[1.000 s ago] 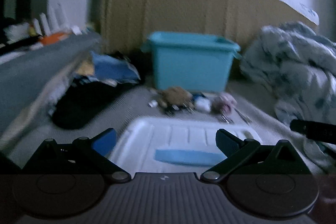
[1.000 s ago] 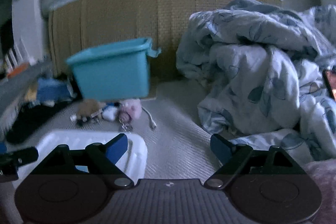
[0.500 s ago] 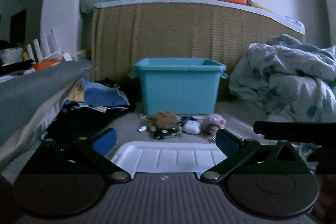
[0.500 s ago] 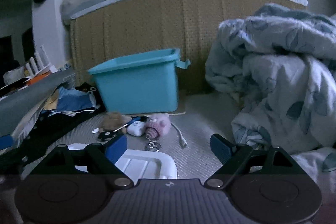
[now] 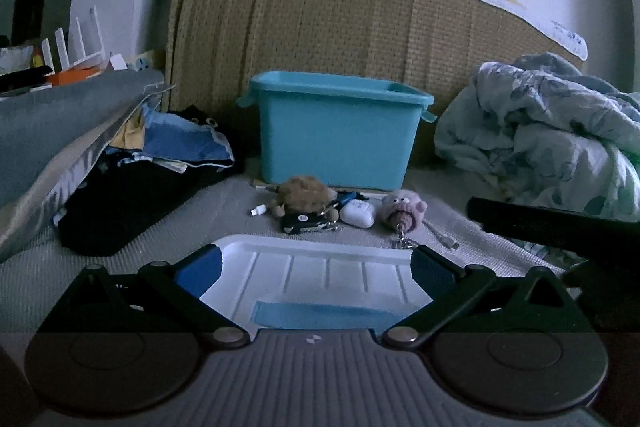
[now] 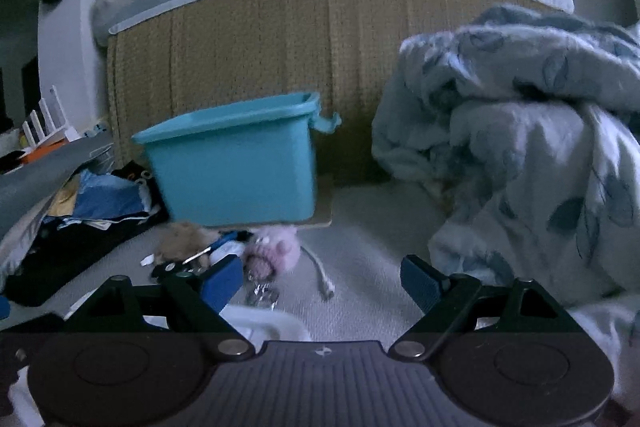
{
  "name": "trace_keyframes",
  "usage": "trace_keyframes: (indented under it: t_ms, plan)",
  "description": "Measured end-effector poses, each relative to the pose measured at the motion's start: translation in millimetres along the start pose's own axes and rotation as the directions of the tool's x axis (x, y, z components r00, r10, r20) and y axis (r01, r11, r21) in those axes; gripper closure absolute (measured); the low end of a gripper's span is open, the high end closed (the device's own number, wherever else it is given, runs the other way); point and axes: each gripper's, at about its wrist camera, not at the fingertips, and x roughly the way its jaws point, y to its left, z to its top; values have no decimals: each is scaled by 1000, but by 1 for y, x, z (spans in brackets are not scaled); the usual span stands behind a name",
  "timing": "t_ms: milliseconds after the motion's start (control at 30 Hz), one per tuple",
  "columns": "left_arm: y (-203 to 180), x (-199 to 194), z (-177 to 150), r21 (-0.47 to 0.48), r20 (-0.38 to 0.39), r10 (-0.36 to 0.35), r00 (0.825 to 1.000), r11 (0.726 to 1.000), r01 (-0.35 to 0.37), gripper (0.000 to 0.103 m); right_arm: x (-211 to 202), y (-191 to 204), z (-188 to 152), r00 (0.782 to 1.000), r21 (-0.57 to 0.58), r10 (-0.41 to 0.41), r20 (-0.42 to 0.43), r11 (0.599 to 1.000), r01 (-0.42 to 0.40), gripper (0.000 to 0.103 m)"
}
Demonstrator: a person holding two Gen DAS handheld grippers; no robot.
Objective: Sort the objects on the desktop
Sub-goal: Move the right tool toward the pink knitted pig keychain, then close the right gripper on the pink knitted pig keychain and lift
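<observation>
- Presently, the left tool (image 5: pixel 316 269) is held with jaws spread and nothing between them, above a white tray (image 5: pixel 320 263); the right tool (image 6: pixel 322 277) is likewise spread and unloaded.
- Small items are clustered beyond the tray: a brown plush (image 5: pixel 306 195), a white case (image 5: pixel 357 214), a pink plush keyring (image 5: pixel 402 213), a cable (image 6: pixel 320 277).
- Risk is judged: several tangled items could be dragged together, since they touch.
- A teal bin (image 5: pixel 336 135) stands behind on the bed (image 5: pixel 224 211); dim light is noted.
</observation>
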Motion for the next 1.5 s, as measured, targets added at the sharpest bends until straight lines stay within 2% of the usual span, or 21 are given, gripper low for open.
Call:
trace_keyframes:
  t_ms: [100, 167, 333, 400, 500, 633, 933, 1100, 1133, 1267, 1400, 1500]
  plan:
    - [3, 0, 0, -14, 2, 7, 1000, 1000, -7, 0, 16, 5, 0, 998, -16, 52, -39, 998, -53, 13]
    - [6, 1, 0, -30, -1, 9, 1000, 1000, -9, 0, 23, 10, 0, 997, -30, 58, -55, 998, -59, 13]
    - [14, 8, 0, -70, -7, -6, 1000, 998, 5, 0, 28, 16, 1, 997, -64, 66, -28, 996, -68, 13]
    - [14, 13, 2, -67, -10, -4, 1000, 998, 4, 0, 30, 15, 3, 996, -57, 75, -45, 995, -78, 13]
    - [13, 21, 3, -61, -15, 4, 1000, 998, -5, 0, 26, 12, 4, 995, -41, 92, -28, 995, -93, 13]
    - [13, 24, 4, -53, -14, 2, 1000, 999, -3, 0, 33, 9, 3, 994, -34, 91, -63, 995, -94, 13]
    - [15, 41, 17, -10, 24, 6, 1000, 1000, -5, 0, 48, 2, 1, 990, 7, 94, -106, 996, -93, 13]
    - [23, 63, 21, -41, -19, -38, 999, 998, 37, 0, 54, -1, 1, 987, 35, 99, -124, 995, -96, 14]
    - [24, 67, 22, -35, -23, -45, 999, 998, 44, 0, 57, -2, 1, 986, 43, 98, -135, 995, -93, 17]
    - [26, 78, 29, -18, -9, -65, 998, 998, 65, 0, 67, -1, 4, 983, 63, 111, -145, 993, -103, 19]
    - [28, 91, 30, -18, -27, -84, 996, 996, 84, 0, 78, 1, 7, 981, 76, 134, -143, 989, -124, 19]
    - [31, 99, 30, -54, -42, -96, 994, 994, 94, 0, 86, 7, 8, 979, 64, 137, -153, 990, -129, 19]
